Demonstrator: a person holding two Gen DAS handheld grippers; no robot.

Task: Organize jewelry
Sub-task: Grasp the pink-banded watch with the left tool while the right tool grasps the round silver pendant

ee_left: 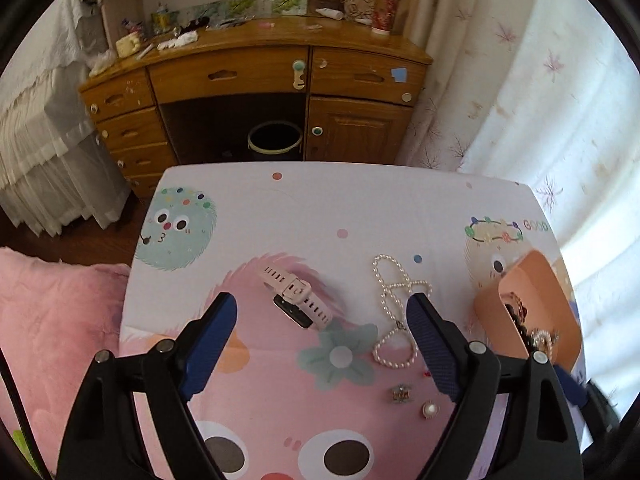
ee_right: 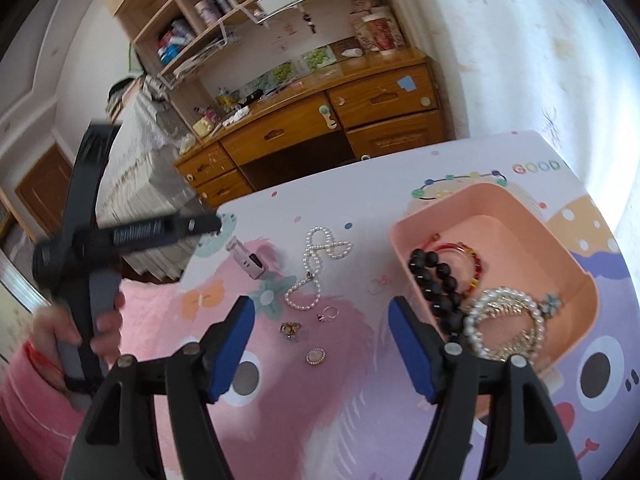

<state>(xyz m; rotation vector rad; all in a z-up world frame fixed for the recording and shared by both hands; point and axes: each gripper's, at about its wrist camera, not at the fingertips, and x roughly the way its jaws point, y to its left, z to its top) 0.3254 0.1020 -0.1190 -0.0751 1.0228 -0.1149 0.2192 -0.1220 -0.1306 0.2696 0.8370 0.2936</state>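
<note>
A pink watch [ee_left: 295, 295] and a pearl necklace [ee_left: 394, 312] lie on the cartoon-print table [ee_left: 280, 208]. Two small brooches [ee_left: 401, 393] lie nearer me. My left gripper [ee_left: 322, 320] is open and empty above the watch and necklace. A peach tray [ee_right: 516, 236] holds a black bead bracelet [ee_right: 436, 280], a red bracelet [ee_right: 468, 252] and pearl bracelets [ee_right: 504, 328]. My right gripper [ee_right: 322, 320] is open and empty above a ring [ee_right: 329, 313], a brooch [ee_right: 291, 329] and a round pearl piece [ee_right: 316, 357]. The necklace [ee_right: 316, 268] lies beyond them.
A wooden desk [ee_left: 256, 76] with drawers stands behind the table, a dark bin [ee_left: 274, 142] under it. A bed [ee_left: 36, 120] is at the left, curtains [ee_left: 540, 80] at the right. A pink cushion [ee_left: 52, 320] lies left of the table. The left hand-held gripper's body [ee_right: 100, 248] shows in the right wrist view.
</note>
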